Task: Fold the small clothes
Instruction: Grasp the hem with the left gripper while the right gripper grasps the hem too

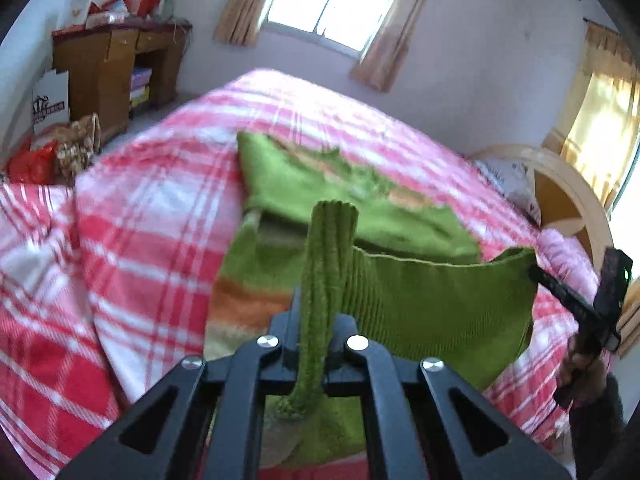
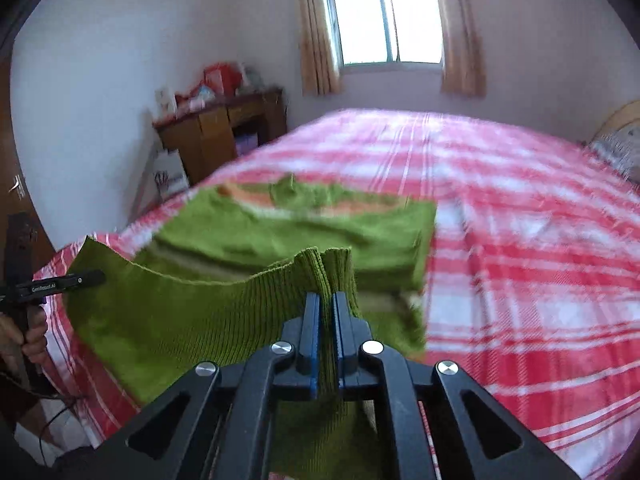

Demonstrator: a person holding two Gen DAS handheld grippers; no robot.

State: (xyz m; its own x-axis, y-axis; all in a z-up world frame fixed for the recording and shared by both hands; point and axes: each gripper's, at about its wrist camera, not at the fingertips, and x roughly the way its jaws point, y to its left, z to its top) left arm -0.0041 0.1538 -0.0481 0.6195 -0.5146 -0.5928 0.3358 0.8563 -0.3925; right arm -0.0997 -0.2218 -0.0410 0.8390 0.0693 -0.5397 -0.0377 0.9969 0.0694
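My left gripper point(image 1: 316, 320) pinching ribbed hem of green sweater point(image 1: 432, 304), low centre of left wrist frame. My right gripper point(image 2: 327, 320) pinching same hem at other corner. Hem stretched between both, running across frame, lifted off bed point(image 1: 152, 216). Rest of sweater lies on checked red-white cover, long axis running away toward window point(image 2: 384, 20). One sweater: green knit, orange and cream stripes, sleeve folded over body. Two grippers. Wooden desk point(image 2: 216, 128) upper left.
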